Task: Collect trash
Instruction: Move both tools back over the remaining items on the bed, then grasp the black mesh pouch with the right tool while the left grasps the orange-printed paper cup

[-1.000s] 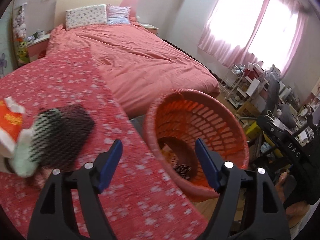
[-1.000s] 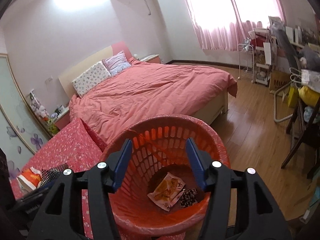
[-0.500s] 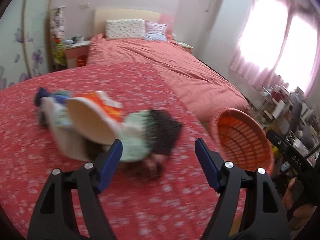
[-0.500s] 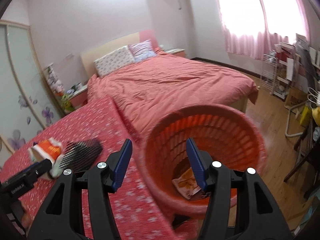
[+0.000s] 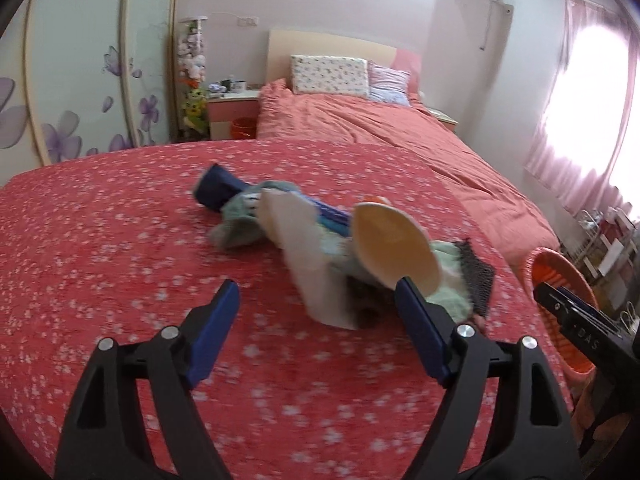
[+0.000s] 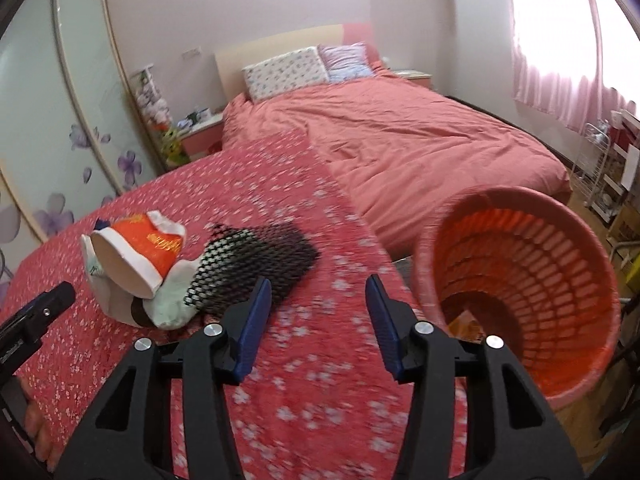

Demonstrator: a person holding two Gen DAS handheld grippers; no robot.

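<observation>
Trash pile [image 5: 344,248] sits mid-desk on the red floral cloth [image 5: 120,240]: paper cup [image 5: 394,248] on its side with the open mouth toward the left camera, orange print on its wall in the right view [image 6: 148,248], black mesh netting [image 6: 248,264], pale green wad [image 6: 170,300], blue wrapper [image 5: 218,192] at the far end, plus a grey-green scrap and a beige sheet. Blur makes finer ID impossible. All heaped touching, probably so one reach takes several pieces.

Orange basket [image 6: 520,280] stands just off the desk's right edge, between desk and bed [image 6: 400,136], rim tilted toward the desk; at least one wrapper already lies inside. Likely parked there so drops are short.

Left tongs [image 5: 316,328] aimed down at the pile, jaws opening and wide, nothing between them; the right pad overlaps the cup in view, contact can't be told. My read: lining up on the cup or beige sheet.

Right tongs [image 6: 316,320] over bare cloth between netting and basket, jaws closing, about half apart, nothing between them. Netting lies nearest, a likely next target.
</observation>
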